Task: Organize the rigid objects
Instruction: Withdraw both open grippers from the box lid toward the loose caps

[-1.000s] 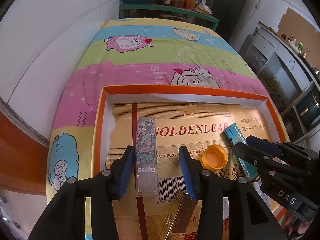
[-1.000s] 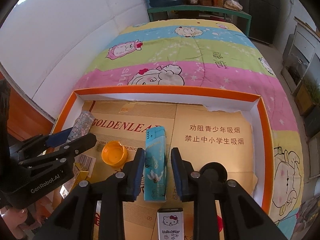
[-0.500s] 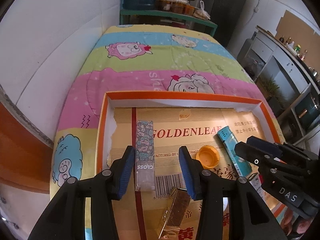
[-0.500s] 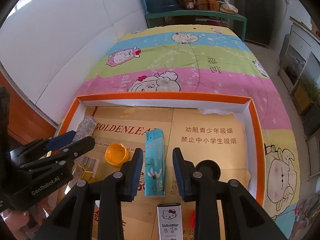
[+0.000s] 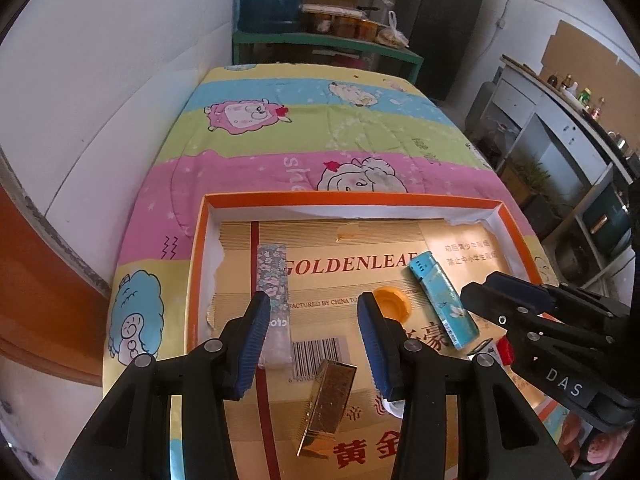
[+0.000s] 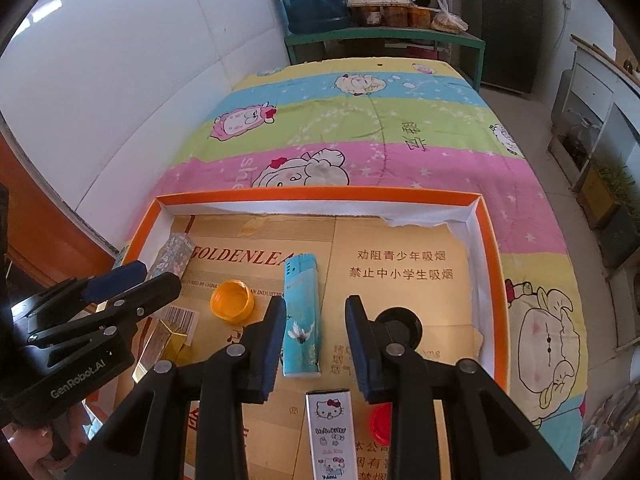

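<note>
Each hand-held gripper is matte black plastic: the left hand-held gripper (image 5: 314, 344) and the right hand-held gripper (image 6: 316, 344) share ribbed blue finger pads (image 5: 252, 344), round silver screws and white lettering, "GenRobot.AI" and "DAS".

Teal lighter (image 6: 302, 318), orange cap (image 6: 232, 301), lying flat

Four lighters (image 6: 302, 316) – three caps (image 6: 233, 301) (one tray (image 6: 316, 194))

The orange-rimmed tray (image 5: 196, 264) (image 6: 490, 248) is looked down on steeply and closely from both wrist views, from its near edge toward the bed. The turquoise lighter (image 5: 442, 300) (image 6: 302, 316) and orange cap (image 5: 394, 306) (image 6: 232, 300) are shared.
</note>
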Tool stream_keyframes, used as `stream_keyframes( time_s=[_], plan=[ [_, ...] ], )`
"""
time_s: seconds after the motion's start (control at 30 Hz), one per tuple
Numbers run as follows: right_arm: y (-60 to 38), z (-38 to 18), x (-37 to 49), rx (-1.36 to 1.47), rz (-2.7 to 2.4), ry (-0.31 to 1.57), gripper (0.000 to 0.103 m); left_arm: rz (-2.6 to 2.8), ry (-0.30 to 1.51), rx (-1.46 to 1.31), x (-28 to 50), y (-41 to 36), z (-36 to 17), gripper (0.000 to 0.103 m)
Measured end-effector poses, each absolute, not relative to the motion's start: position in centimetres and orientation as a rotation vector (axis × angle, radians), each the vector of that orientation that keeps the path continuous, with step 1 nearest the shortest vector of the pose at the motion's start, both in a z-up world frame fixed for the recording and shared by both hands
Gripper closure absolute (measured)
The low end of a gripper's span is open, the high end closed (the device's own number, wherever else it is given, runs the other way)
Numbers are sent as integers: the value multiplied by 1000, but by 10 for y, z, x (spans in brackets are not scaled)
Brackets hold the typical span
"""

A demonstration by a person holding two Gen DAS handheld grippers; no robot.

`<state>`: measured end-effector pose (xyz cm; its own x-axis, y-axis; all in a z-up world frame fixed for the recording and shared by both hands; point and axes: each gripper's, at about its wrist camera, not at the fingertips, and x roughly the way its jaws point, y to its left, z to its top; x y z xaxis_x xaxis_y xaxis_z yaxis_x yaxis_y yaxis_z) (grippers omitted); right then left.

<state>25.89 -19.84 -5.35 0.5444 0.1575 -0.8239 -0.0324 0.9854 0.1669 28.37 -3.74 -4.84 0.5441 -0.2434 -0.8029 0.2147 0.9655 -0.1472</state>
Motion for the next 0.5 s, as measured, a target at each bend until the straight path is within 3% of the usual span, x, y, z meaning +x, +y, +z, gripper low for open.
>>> stream_keyframes(
  time_s=[0.5],
  plan=[
    [-202,-45,240,131,100,971,72,-260,923,-20,266,-35,-36,56]
  ],
)
